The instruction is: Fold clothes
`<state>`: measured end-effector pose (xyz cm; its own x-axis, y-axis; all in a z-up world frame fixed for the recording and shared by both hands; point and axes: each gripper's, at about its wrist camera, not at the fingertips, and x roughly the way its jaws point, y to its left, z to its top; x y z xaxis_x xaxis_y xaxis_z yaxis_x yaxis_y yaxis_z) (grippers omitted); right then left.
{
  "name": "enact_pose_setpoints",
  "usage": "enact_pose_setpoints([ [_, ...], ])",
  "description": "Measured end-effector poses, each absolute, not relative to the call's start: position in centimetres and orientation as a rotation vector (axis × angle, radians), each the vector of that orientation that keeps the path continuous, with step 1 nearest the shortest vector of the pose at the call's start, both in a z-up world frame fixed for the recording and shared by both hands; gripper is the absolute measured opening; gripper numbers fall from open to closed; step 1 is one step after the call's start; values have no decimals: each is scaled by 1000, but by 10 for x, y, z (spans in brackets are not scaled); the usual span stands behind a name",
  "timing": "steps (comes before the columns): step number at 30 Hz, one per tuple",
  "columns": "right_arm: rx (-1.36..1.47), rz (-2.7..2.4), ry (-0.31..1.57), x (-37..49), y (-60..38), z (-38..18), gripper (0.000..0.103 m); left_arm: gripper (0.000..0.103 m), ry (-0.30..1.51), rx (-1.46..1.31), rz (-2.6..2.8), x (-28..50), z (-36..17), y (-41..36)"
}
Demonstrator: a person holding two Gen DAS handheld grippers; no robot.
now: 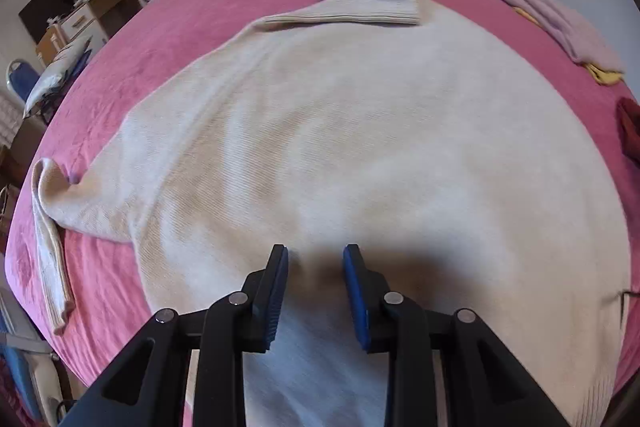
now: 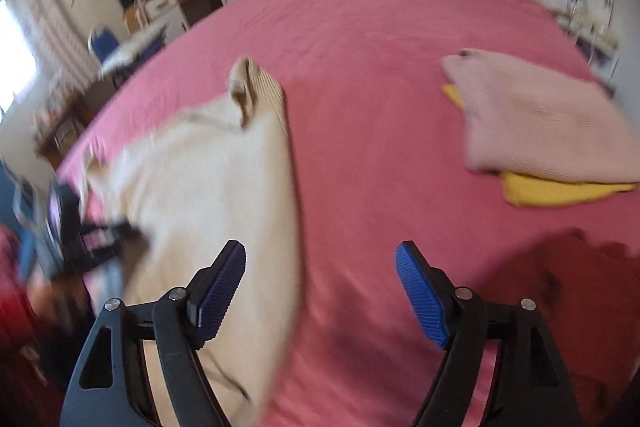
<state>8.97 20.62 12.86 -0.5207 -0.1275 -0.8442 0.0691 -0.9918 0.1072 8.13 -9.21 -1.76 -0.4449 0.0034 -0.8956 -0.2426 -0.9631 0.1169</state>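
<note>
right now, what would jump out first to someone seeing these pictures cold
The big cream sweater spread flat across the pink bedspread fills the left wrist view, one sleeve folded across its top. Beside it to the right lies a folded pale pink knit stacked on a yellow garment. The right gripper hangs wide open over bare bedspread at the sweater's edge, holding nothing.

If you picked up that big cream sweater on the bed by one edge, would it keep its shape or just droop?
The cream sweater would probably droop: its sleeve already lies bent over on the pink bedspread. The ribbed knit looks thick, so likely rather heavy for clothing. It should not slip much from the ridged blue fingers.
</note>
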Motion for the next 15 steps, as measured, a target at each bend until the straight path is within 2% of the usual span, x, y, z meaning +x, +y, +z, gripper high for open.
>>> enact_pose_setpoints([
  [3,1597,-2587,-95,128,220,107,81,29,373,-1547,2483,105,-16,-78],
  [9,1790,-2419,-389,153,218,17,81,29,485,-1534,2490,119,-18,-81],
  [15,1763,-2489,-287,137,172,-4,84,29,422,-1618,2482,110,-17,-106],
])
